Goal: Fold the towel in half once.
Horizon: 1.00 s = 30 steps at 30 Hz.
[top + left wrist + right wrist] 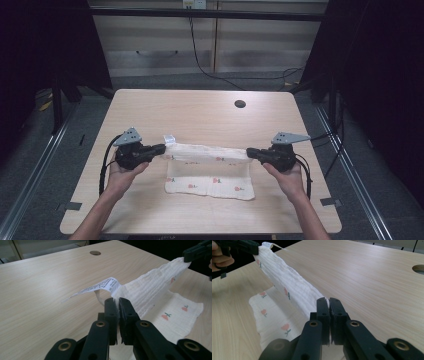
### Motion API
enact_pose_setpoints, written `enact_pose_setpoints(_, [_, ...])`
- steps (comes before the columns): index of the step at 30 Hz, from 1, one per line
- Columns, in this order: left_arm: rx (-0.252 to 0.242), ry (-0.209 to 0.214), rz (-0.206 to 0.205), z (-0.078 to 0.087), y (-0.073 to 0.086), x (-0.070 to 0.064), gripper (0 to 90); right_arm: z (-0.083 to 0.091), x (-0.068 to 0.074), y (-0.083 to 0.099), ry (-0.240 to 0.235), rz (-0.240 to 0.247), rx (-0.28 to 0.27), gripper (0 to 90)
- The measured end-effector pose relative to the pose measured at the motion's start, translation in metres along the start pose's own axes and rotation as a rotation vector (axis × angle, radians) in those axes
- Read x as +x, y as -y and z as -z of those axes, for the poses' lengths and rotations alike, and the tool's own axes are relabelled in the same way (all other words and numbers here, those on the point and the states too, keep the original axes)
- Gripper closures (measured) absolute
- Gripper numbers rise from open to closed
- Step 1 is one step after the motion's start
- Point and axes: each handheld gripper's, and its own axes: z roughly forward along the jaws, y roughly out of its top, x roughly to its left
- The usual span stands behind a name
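Left gripper [159, 148] and right gripper [251, 152] jaws pinch cloth [210, 172] corners, far edge lifted off table [200, 112]. Risk: thin bites; uneven pull slips a corner.

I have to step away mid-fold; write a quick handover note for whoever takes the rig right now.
Left gripper: shut on the cloth at its far left corner, beside the care label.
Right gripper: shut on the far right corner.
Cloth: far edge lifted and stretched between the two grippers; near part lies flat on the table.
Done: both far corners gripped and raised.
Left: probably bring the lifted edge over to the near edge, lay it down, release.
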Motion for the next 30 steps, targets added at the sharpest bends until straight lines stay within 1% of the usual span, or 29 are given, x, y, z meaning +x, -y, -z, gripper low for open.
enact_pose_setpoints(1, [0.001, 0.007, -0.003, 0.001, 0.001, -0.001, 85.7, 0.001, 0.001, 0.001, -0.005, 0.000, 0.000, 87.3])
enact_pose_setpoints(2, [0.002, 0.020, 0.014, 0.001, 0.004, -0.003, 85.7, 0.002, 0.001, 0.002, -0.007, -0.004, -0.001, 87.3])
enact_pose_setpoints(3, [0.012, 0.019, 0.015, 0.000, 0.006, -0.004, 85.7, 0.002, 0.001, 0.004, -0.008, -0.008, 0.004, 87.3])
enact_pose_setpoints(5, [0.052, 0.011, 0.007, -0.006, 0.017, -0.005, 85.6, 0.003, 0.000, 0.007, -0.007, -0.022, 0.011, 87.3])
enact_pose_setpoints(7, [0.080, 0.018, 0.007, -0.010, 0.025, -0.007, 85.7, 0.002, -0.001, 0.013, -0.011, -0.029, 0.025, 87.3])
enact_pose_setpoints(8, [0.096, 0.021, 0.004, -0.012, 0.027, -0.008, 85.6, 0.001, -0.001, 0.017, -0.010, -0.030, 0.040, 87.3])
enact_pose_setpoints(9, [0.107, 0.022, -0.007, -0.013, 0.029, -0.010, 85.7, 0.000, 0.000, 0.020, -0.009, -0.029, 0.055, 87.3])
enact_pose_setpoints(11, [0.135, 0.014, -0.041, -0.014, 0.032, -0.013, 85.6, -0.001, 0.001, 0.025, -0.011, -0.030, 0.069, 87.3])
enact_pose_setpoints(12, [0.141, 0.022, -0.036, -0.014, 0.034, -0.015, 85.5, -0.001, 0.002, 0.028, -0.014, -0.031, 0.077, 87.3])
enact_pose_setpoints(13, [0.146, 0.022, -0.042, -0.013, 0.036, -0.016, 85.5, -0.002, 0.003, 0.031, -0.014, -0.031, 0.091, 87.1])
enact_pose_setpoints(14, [0.141, 0.031, -0.028, -0.013, 0.038, -0.017, 85.4, -0.003, 0.004, 0.034, -0.019, -0.032, 0.099, 87.0])
enact_pose_setpoints(16, [0.142, 0.044, -0.018, -0.011, 0.041, -0.018, 85.4, -0.004, 0.006, 0.042, -0.033, -0.041, 0.116, 86.5])
enact_pose_setpoints(17, [0.147, 0.050, -0.029, -0.010, 0.043, -0.020, 85.3, -0.004, 0.007, 0.046, -0.032, -0.041, 0.124, 86.2])
enact_pose_setpoints(18, [0.149, 0.053, -0.029, -0.010, 0.045, -0.022, 85.3, -0.003, 0.009, 0.051, -0.032, -0.044, 0.139, 85.9])
enact_pose_setpoints(20, [0.162, 0.066, -0.021, -0.011, 0.051, -0.025, 85.2, -0.002, 0.010, 0.055, -0.036, -0.047, 0.145, 85.7])
enact_pose_setpoints(24, [0.200, 0.077, -0.036, -0.013, 0.062, -0.031, 85.1, -0.005, 0.014, 0.063, -0.040, -0.047, 0.186, 85.5])
enact_pose_setpoints(26, [0.217, 0.086, -0.040, -0.014, 0.067, -0.033, 85.0, -0.007, 0.014, 0.065, -0.042, -0.040, 0.202, 84.9])
enact_pose_setpoints(30, [0.251, 0.084, -0.049, -0.017, 0.072, -0.036, 83.8, -0.008, 0.017, 0.067, -0.039, -0.033, 0.220, 81.4])
